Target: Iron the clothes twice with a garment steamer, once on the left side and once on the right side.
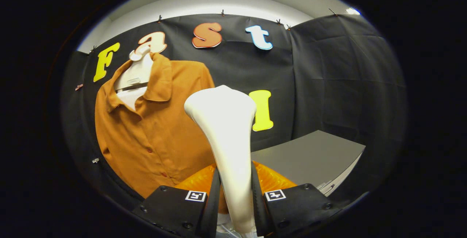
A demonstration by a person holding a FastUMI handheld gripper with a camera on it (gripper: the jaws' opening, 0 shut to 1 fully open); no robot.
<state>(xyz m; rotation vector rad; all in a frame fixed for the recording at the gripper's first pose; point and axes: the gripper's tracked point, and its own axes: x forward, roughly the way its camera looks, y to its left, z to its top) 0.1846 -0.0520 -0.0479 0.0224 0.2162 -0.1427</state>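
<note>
Gripper view: stock at hand, left to right.
Shirt [153,132]: brown, hung on the far-left wall, collar open.
Garment steamer [226,128]: white, upright, head near the shirt's right edge.
Gripper [235,201]: both fingers clamped on the steamer's neck.
Table [310,157]: grey, far right.
Risk: smooth tapered neck could slip or twist in the grip mid-stroke.

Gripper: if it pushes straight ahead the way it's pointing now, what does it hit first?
The gripper is shut on the white steamer, whose head leads. Straight on, it would likely meet the orange shirt's right edge or the black cloth wall beside it; depth is unclear.
</note>
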